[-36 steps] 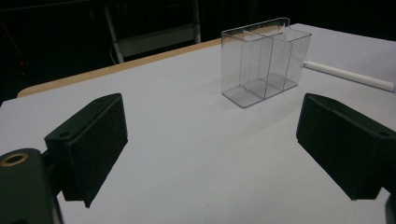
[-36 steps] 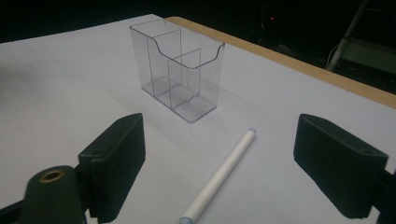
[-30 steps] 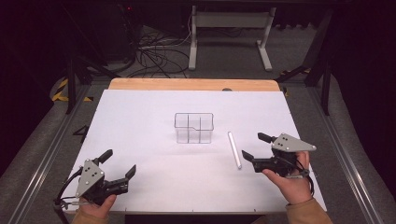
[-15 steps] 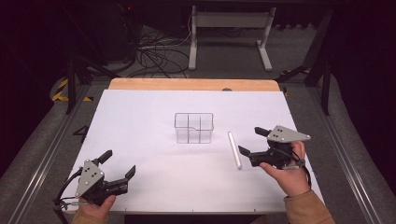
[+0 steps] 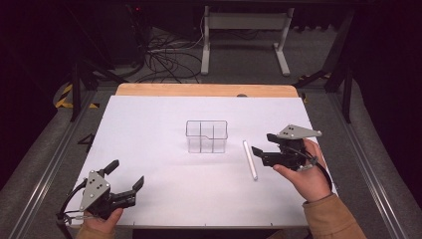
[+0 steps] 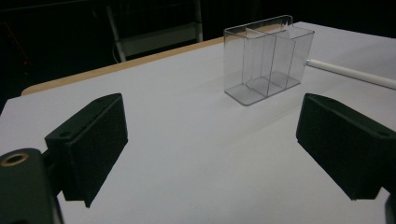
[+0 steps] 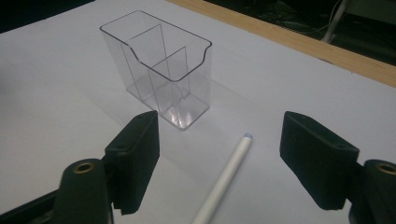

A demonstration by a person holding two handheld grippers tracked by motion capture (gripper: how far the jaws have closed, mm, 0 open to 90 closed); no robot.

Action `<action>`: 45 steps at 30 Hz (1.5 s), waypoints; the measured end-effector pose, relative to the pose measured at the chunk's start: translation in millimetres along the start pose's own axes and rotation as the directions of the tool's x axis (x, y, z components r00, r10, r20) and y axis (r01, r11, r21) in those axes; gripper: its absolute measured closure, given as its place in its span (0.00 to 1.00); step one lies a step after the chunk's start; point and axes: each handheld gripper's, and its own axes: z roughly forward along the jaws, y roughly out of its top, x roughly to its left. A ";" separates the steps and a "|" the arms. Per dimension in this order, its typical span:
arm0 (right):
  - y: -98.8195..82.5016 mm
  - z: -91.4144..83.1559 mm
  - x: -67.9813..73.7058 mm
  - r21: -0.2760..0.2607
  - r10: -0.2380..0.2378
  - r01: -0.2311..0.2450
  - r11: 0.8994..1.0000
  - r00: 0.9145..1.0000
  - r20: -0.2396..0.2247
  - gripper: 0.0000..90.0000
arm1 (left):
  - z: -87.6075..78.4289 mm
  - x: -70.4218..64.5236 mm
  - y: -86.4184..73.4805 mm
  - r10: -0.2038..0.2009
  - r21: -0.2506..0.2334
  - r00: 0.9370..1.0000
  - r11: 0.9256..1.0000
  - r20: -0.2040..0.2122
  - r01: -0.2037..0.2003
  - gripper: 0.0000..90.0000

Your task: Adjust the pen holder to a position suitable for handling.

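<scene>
A clear plastic organizer (image 5: 206,136) with three compartments stands upright mid-table, nothing in it. A white pen (image 5: 250,159) lies flat just to its right. My right gripper (image 5: 263,143) hovers right of the pen, pointing left, open. Its jaws have just been closing, and the pads touch nothing. In the right gripper view the pen (image 7: 224,179) runs along the table below the gap of that gripper (image 7: 219,126), with the organizer (image 7: 159,65) beyond. My left gripper (image 5: 127,173) rests open at the front left. Its own view shows the gripper (image 6: 212,107) holding nothing, and beyond it the organizer (image 6: 266,60) and pen (image 6: 350,73).
A white sheet covers the table (image 5: 149,124), whose wooden far edge (image 5: 204,90) shows at the back. Beyond it are a dark floor with cables (image 5: 164,55) and a metal desk frame (image 5: 244,30). Metal rails run along both sides of the table.
My right gripper has moved left toward the pen and risen a little, and its jaws stand narrower. The left gripper, organizer and pen have stayed put.
</scene>
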 end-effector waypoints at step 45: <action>18.3 57.4 -17.2 0.374 0.319 -0.347 0.860 0.938 0.136 0.32 | 2.1 0.9 -1.0 0.009 0.013 1.000 1.000 0.010 -0.009 0.11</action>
